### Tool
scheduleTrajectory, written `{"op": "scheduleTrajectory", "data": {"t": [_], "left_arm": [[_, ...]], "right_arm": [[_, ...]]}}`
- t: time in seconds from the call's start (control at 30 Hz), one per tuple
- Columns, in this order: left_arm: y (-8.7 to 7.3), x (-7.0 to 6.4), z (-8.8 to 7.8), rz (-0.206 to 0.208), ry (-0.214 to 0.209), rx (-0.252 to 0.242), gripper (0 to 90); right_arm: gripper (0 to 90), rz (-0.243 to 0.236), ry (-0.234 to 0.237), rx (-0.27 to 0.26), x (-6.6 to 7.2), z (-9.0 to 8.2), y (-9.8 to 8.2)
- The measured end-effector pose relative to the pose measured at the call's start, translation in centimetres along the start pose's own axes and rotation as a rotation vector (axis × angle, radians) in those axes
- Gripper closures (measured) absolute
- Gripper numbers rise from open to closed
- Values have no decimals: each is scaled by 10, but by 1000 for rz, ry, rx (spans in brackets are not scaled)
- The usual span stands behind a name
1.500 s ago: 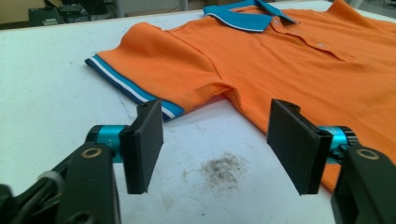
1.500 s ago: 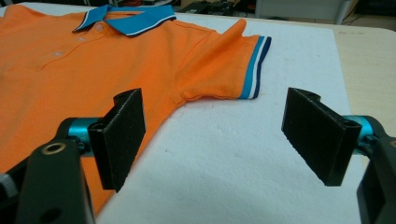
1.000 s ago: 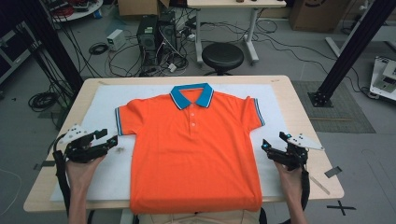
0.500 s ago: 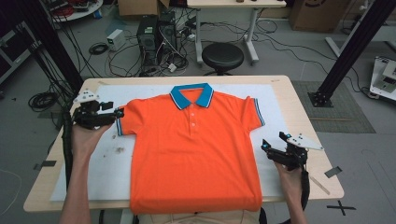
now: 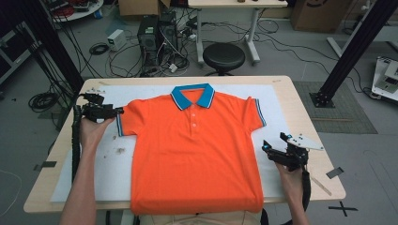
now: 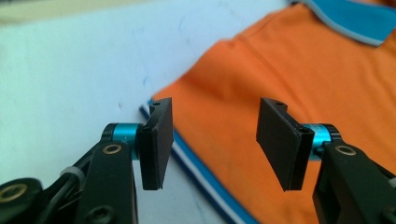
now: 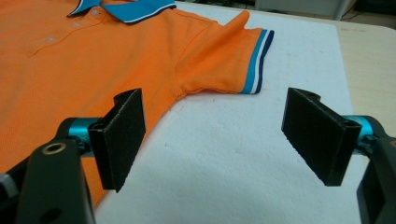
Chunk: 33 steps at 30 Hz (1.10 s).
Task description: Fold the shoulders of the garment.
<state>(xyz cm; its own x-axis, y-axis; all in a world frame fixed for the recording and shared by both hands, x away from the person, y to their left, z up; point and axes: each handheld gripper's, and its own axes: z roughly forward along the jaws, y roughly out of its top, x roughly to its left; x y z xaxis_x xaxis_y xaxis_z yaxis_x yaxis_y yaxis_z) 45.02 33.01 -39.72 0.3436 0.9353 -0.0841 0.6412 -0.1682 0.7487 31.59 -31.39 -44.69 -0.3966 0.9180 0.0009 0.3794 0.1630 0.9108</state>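
An orange shirt (image 5: 195,150) lies flat, front up, on a white mat (image 5: 108,176) covering the table (image 5: 324,183), collar away from the person. The step in hand looks like the opening of a fold, taking the sleeve first. The left gripper (image 5: 117,111) is at the striped cuff of the left sleeve (image 5: 126,123); its jaws have just been closing but are apart, and in the left gripper view the cuff edge runs between them, not yet pinched. Whether the lower jaw is already under the cloth is hard to tell from here. The right gripper (image 5: 266,149) hovers beside the shirt's right side, below the right sleeve (image 7: 224,65), jaws wide and holding nothing. Next, the left jaws need to close on the cuff, then carry the sleeve inward over the chest.
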Motion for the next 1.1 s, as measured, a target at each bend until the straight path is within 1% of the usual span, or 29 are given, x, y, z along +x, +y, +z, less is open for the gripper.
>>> {"op": "scheduleTrajectory", "data": {"t": [0.03,0.07,0.1,0.17,0.23,0.27,0.47,0.53,0.67,0.73,0.8,0.87,0.93,0.97,1.0,1.1], "left_arm": [[0,0,0,0,0,0,461],[-7,4,6,-19,-6,20,465],[-7,4,6,-19,-6,20,474],[-13,5,11,-41,-5,25,485],[-17,6,15,-58,-1,49,490],[-18,6,17,-61,0,73,490],[-19,8,20,-77,14,78,516],[-21,13,22,-87,2,96,524],[-22,14,24,-94,7,103,531],[-22,13,24,-88,0,101,531],[-22,12,26,-76,13,109,532],[-23,11,29,-79,15,122,533],[-23,9,29,-69,18,119,535],[-23,9,29,-69,18,119,553],[-23,8,29,-54,7,117,562],[-22,6,29,-49,5,119,590]], "right_arm": [[223,0,0,-1,0,0,0],[223,-1,-1,-2,0,0,0],[223,-5,-1,-4,0,0,0],[222,0,-1,-2,1,0,0],[223,4,0,1,1,0,0],[223,1,-1,2,1,0,0],[224,0,-2,3,1,0,0],[224,-7,-1,0,1,0,0],[224,-12,-3,3,1,0,0],[224,-8,-2,9,2,0,0],[224,-9,-3,9,2,1,0],[225,-17,-6,7,2,1,0],[225,-13,-5,8,2,1,0],[225,-14,-6,7,2,1,0],[225,-16,-6,8,2,1,0],[225,-15,-7,8,2,1,0]]}}
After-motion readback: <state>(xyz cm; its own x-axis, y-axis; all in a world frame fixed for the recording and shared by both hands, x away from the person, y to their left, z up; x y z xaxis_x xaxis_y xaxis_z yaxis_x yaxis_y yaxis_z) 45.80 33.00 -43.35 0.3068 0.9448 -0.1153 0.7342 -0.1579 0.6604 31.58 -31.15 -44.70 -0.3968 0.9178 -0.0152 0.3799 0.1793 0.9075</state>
